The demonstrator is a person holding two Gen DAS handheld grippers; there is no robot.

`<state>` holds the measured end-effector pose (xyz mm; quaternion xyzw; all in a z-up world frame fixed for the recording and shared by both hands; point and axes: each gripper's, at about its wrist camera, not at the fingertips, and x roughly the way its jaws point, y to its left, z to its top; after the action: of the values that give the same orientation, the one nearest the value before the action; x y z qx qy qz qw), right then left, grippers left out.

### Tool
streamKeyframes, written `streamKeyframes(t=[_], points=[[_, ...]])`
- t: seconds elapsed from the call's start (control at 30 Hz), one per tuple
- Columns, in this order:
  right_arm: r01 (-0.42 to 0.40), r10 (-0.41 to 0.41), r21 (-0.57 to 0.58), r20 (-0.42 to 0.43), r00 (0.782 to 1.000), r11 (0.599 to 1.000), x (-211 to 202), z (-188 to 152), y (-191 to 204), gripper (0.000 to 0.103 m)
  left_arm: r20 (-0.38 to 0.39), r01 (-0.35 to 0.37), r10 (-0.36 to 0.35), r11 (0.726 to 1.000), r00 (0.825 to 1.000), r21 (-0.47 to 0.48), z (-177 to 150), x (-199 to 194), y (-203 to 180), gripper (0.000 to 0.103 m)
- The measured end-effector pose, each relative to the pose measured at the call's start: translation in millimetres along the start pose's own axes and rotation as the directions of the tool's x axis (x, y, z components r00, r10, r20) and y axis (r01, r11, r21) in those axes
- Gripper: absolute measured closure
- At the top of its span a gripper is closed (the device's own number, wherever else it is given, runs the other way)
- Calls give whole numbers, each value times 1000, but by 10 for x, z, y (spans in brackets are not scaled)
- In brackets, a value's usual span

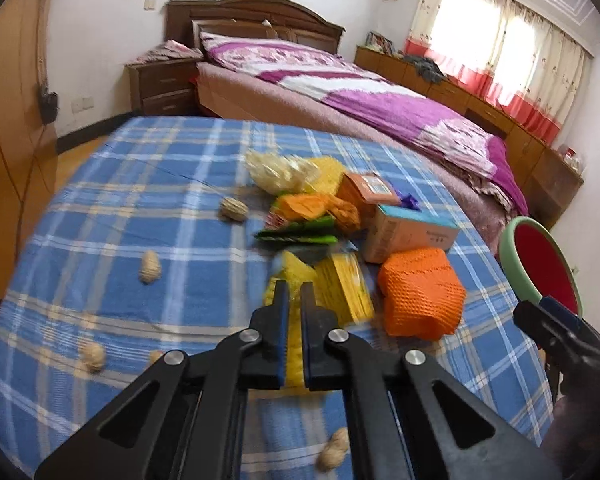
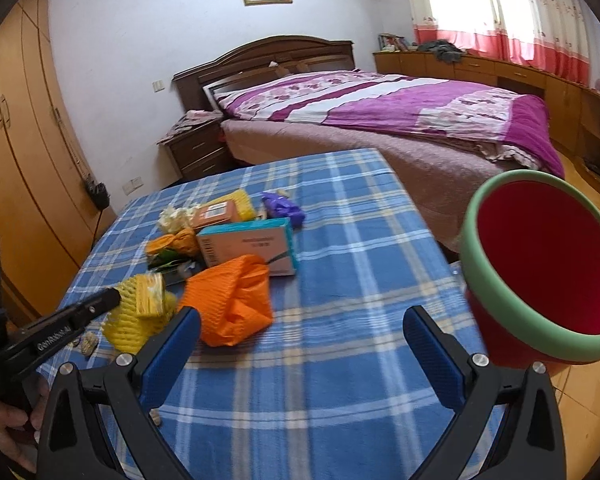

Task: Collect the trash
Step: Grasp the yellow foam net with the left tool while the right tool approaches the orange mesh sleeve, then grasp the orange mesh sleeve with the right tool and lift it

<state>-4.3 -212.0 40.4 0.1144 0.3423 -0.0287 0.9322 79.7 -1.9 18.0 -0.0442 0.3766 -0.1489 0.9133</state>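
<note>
My left gripper (image 1: 295, 292) is shut on a yellow foam net (image 1: 295, 356), which bulges out past the pads; from the right wrist view its black finger (image 2: 108, 302) lies against the same yellow foam net (image 2: 136, 316). The right gripper (image 2: 302, 320) stands open with only tablecloth between its blue pads. An orange foam net (image 2: 232, 300) lies just left of it. Behind are a teal-and-white box (image 2: 252, 244), an orange wrapper (image 2: 176, 242), a purple wrapper (image 2: 282, 206) and a green wrapper (image 1: 296, 234). Several peanuts (image 1: 150, 266) lie on the cloth. A red bin with a green rim (image 2: 470, 240) is at the table's right edge.
The table wears a blue plaid cloth (image 2: 340, 208). Beyond it stands a bed (image 2: 380, 120) with a purple cover, and a nightstand (image 2: 196, 152). Wooden wardrobes (image 2: 16, 160) line the left wall. A person's hand (image 2: 4, 420) holds the left gripper's handle.
</note>
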Motion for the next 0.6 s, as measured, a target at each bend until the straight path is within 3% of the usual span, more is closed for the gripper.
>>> streamKeyframes(t=[0.3,0.4,0.6], points=[[-30,29,-21,-36,999,999,137,11,193,0,69,-118,120,993,990,-27,80,-202,323,99],[-39,37,-28,-54,998,999,223,8,250,0,60,-121,124,991,990,-47,68,-191,408,99],[-58,54,-30,-119,991,998,399,-7,338,12,40,-92,95,993,995,-80,10,-163,489,99]])
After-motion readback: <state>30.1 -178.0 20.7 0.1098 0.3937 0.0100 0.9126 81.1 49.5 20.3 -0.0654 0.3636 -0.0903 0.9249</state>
